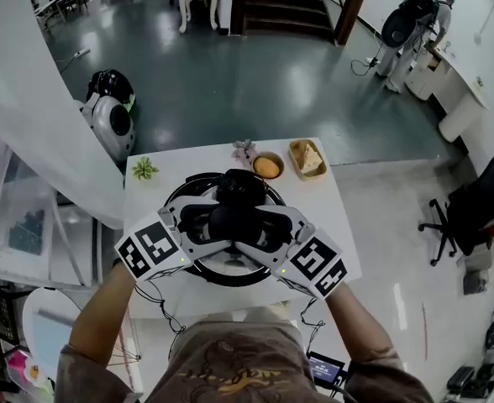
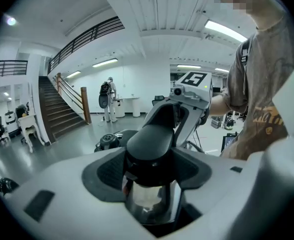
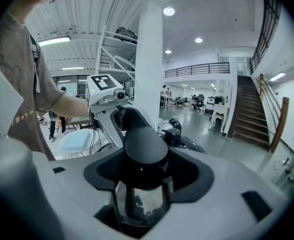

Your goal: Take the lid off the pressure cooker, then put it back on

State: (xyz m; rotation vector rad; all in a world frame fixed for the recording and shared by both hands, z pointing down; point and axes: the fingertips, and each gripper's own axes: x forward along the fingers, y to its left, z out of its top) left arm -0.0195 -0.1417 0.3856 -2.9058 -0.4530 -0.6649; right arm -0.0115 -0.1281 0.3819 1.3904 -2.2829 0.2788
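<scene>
left hand-held gripper (image 2: 149,176): jaws partly closed, pads clamped on one end of the lid handle (image 2: 154,134); shiny steel just under the grip
right hand-held gripper (image 3: 142,176): same hold on the other end of the handle, from the opposite side; jaws set fairly wide round the thick black bar
gripper layout: in the head view the two meet nose to nose over the middle of the lid, marker cubes out toward the person, left one at left
lid (image 1: 198,269): round, dark top with a steel edge, under both grippers, centred over the pressure cooker (image 1: 176,196); cannot tell if seated or lifted a little
valve knob (image 3: 173,132): black, on the lid top just past the handle, on the far side from the person
pressure cooker place: middle of the white worktop (image 1: 341,250), near the person's edge
far edge of worktop: small green plant (image 1: 144,169) at left; bowl with an orange (image 1: 268,166) and tray of yellowish food (image 1: 307,158) side by side, apart from the cooker; small pale item (image 1: 245,149) just beside the bowl
person: forearms (image 1: 104,309) reach in from the bottom of the head view, one to each gripper
floor (image 1: 230,82): grey, glossy; black-and-white machine (image 1: 109,114) left of the worktop, office chair (image 1: 470,212) at right
</scene>
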